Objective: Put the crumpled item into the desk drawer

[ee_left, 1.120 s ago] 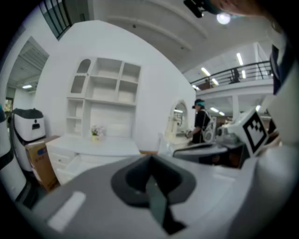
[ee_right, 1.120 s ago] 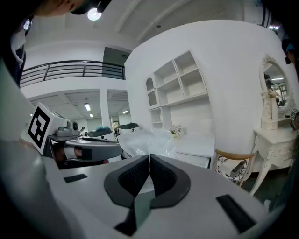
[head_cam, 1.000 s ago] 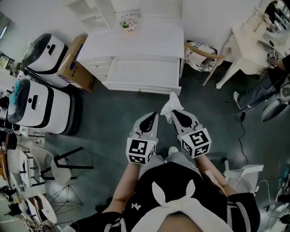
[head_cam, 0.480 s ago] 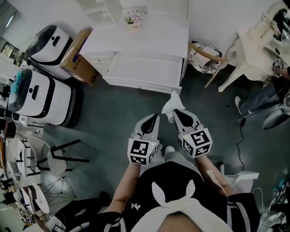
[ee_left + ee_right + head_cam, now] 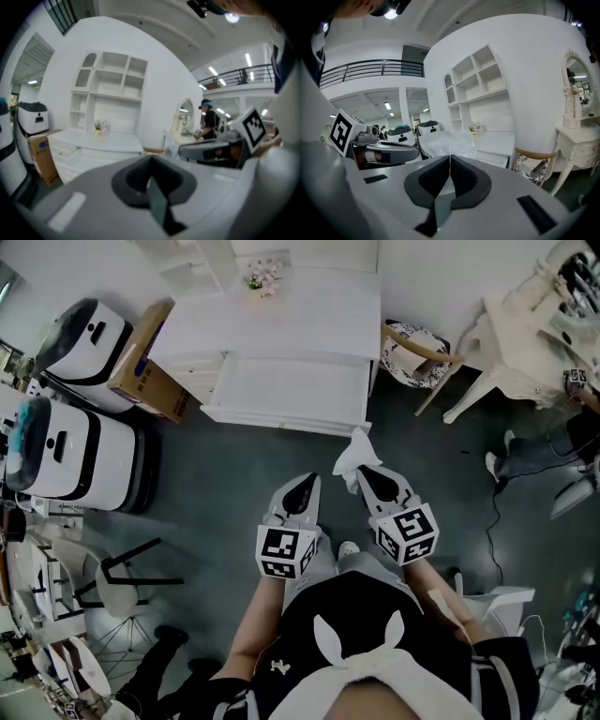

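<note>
The right gripper (image 5: 364, 472) was pinching the crumpled item (image 5: 356, 450), a white, thin, sheet-like wad, its jaws pressed together on the near end. In the right gripper view the wad (image 5: 446, 139) rose out of the shut pads and spread forward. Its long axis ran straight away from the person, far tip pointing at the desk (image 5: 281, 320). That tip lay just short of the right end of the drawer (image 5: 281, 418) front edge; I could not tell whether it touched.

The drawer stood pulled out toward the person, its front edge the nearest line of the desk. The left gripper (image 5: 309, 482) hovered just beside the right one, level with it, jaws closed together on nothing.

A bare stretch of dark floor (image 5: 225, 474) lay between the drawer front and the grippers. A cardboard box (image 5: 141, 367) leaned at the desk's left side and a chair (image 5: 417, 354) stood at its right.
</note>
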Tool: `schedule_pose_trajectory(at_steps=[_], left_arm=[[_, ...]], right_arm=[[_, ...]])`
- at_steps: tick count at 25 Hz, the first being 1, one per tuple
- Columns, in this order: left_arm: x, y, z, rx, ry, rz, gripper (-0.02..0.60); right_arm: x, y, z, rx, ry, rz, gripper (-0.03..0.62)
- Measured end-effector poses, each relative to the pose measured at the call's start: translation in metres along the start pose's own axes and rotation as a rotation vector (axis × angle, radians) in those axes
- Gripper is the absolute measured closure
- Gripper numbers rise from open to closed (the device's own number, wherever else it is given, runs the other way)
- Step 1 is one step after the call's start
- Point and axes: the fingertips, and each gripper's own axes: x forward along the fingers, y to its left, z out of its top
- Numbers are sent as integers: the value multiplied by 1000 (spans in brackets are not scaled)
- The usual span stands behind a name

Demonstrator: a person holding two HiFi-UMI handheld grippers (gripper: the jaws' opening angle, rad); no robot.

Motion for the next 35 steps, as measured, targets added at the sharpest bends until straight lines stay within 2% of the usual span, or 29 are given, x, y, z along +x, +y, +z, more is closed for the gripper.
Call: schedule_pose_trajectory(at_steps=[16, 28, 35], left_arm=[[36, 79, 11, -20, 20, -112, 577], [46, 145, 7, -55, 25, -142, 577], [49, 163, 6, -54, 30, -173, 577]], right_arm=[[79, 0, 13, 24, 40, -106, 585], [137, 12, 17, 21, 73, -155, 585], [152, 18, 13, 33, 79, -189, 585]])
